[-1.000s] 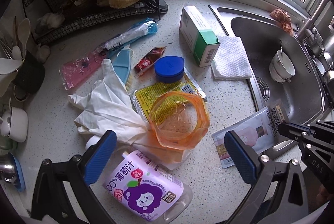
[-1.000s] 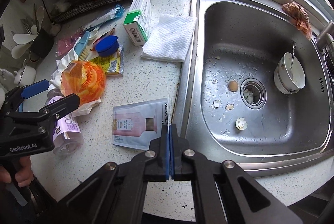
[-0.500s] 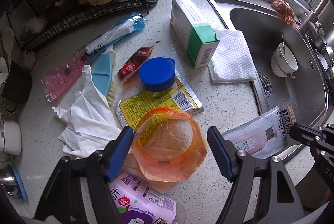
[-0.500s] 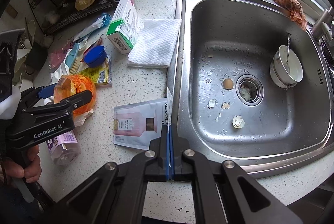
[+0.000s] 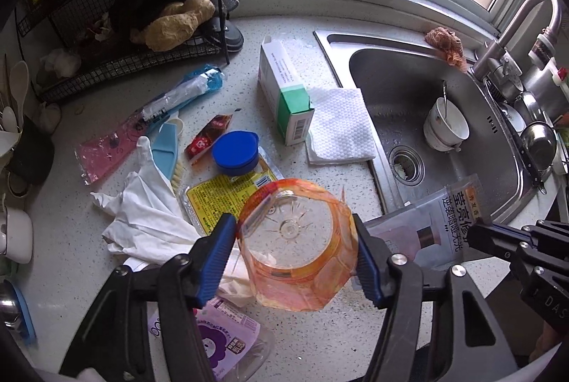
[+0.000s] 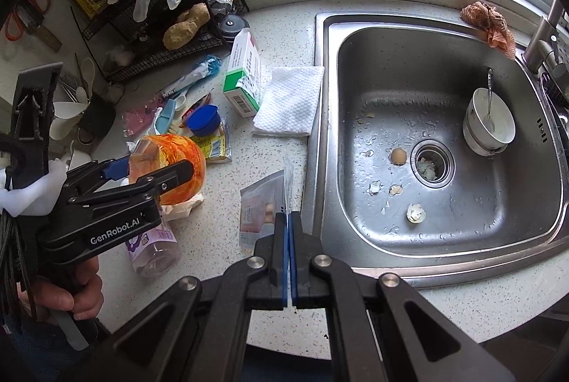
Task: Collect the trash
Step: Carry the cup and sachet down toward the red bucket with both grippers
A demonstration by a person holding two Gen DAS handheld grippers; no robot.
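Orange cup sits pinched in your left gripper above the counter; white glove and purple bottle crowd beneath. Your right gripper is clamped on the sachet beside the sink.

one orange cup, one box, two sachets
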